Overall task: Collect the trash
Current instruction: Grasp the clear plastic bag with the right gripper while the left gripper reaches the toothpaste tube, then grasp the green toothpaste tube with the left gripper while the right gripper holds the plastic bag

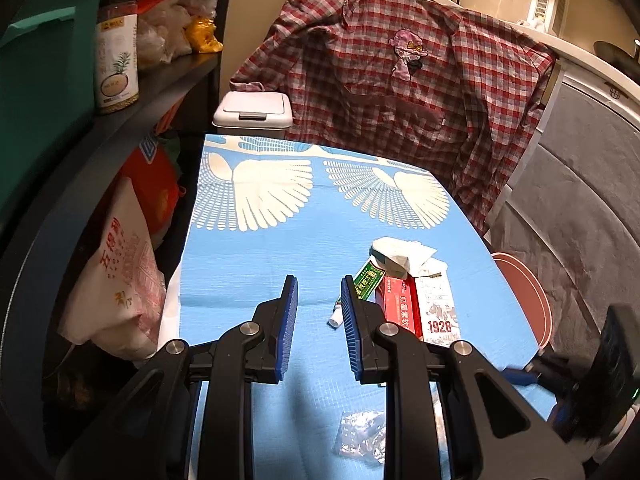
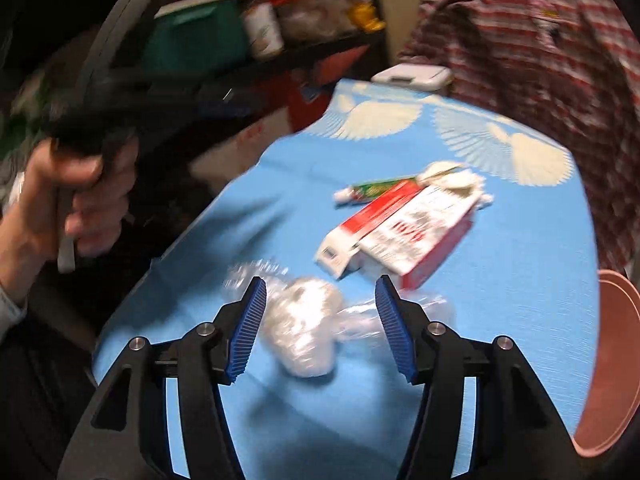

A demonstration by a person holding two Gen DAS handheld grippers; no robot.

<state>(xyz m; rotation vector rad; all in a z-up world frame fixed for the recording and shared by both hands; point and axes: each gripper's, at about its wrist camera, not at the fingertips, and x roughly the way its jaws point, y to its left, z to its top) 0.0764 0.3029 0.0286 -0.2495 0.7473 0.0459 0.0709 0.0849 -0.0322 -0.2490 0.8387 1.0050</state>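
Right hand-held gripper (image 2: 320,320) is released, jaws wide apart, w/ a crumpled clear plastic wrap (image 2: 304,328) lying on the surface (image 2: 500,300) between them; pads don't press it. View is blurred, so touching or not can't be told. Just beyond the wrap: a red-and-white carton (image 2: 404,232), a green tube (image 2: 372,192) and a wad of tissue (image 2: 452,176), all bunched together. Left hand-held gripper (image 1: 319,304) hangs over the blue cloth w/ a narrow gap and nothing between its pads; the wrap (image 1: 362,436) lies under it, nearer the camera, partly hidden. A white bin (image 1: 253,110) stands past the surface's far edge. A hand (image 2: 80,200) grips the left tool.
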